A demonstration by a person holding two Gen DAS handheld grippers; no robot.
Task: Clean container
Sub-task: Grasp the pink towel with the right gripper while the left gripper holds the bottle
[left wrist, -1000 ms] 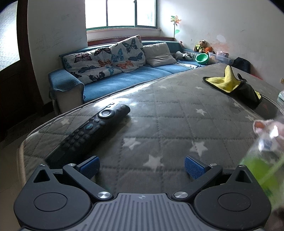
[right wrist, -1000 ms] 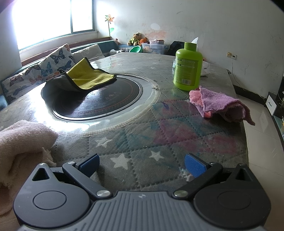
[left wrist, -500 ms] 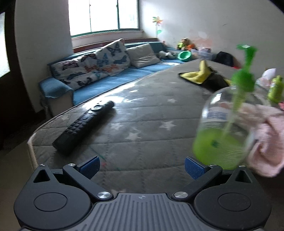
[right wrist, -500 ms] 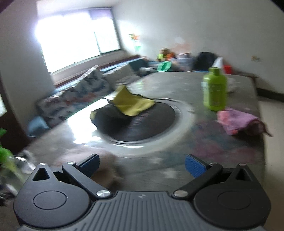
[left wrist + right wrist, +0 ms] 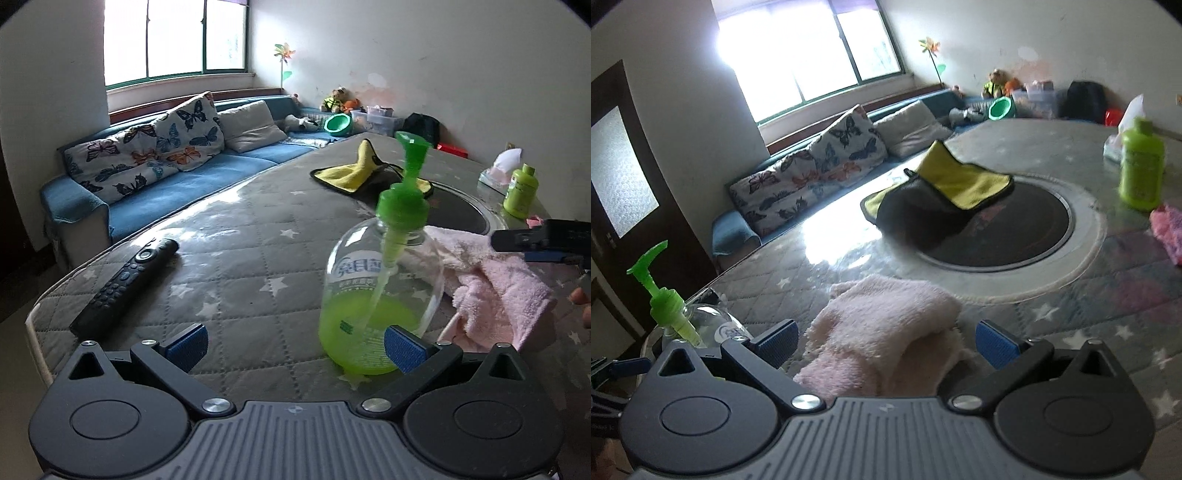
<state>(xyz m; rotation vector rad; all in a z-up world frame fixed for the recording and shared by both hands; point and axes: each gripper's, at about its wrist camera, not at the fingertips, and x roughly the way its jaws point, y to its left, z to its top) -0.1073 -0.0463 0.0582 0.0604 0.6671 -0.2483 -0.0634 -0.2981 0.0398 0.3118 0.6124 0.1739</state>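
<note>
A clear pump bottle (image 5: pixel 380 295) with a green pump head and green liquid in its lower third stands upright on the quilted table. My left gripper (image 5: pixel 295 345) is open; the bottle stands just beyond its right fingertip, ungripped. A pink towel (image 5: pixel 498 288) lies crumpled right of the bottle. In the right wrist view my right gripper (image 5: pixel 886 339) is open, low over that pink towel (image 5: pixel 886 332), which lies between and ahead of its fingers. The pump bottle (image 5: pixel 672 306) shows at its far left.
A black remote (image 5: pixel 125 280) lies near the table's left edge. A yellow-and-black cloth (image 5: pixel 942 192) drapes over a round black cooktop (image 5: pixel 1034 229). A green bottle (image 5: pixel 1141 166), a tissue box (image 5: pixel 498 170) and a pink-purple rag (image 5: pixel 1167 229) sit at the far right. A blue sofa (image 5: pixel 166 184) runs behind.
The left gripper swung right and drew back, bringing the pump bottle from the right edge into its front. The right gripper swung left and now faces the pink towel.
</note>
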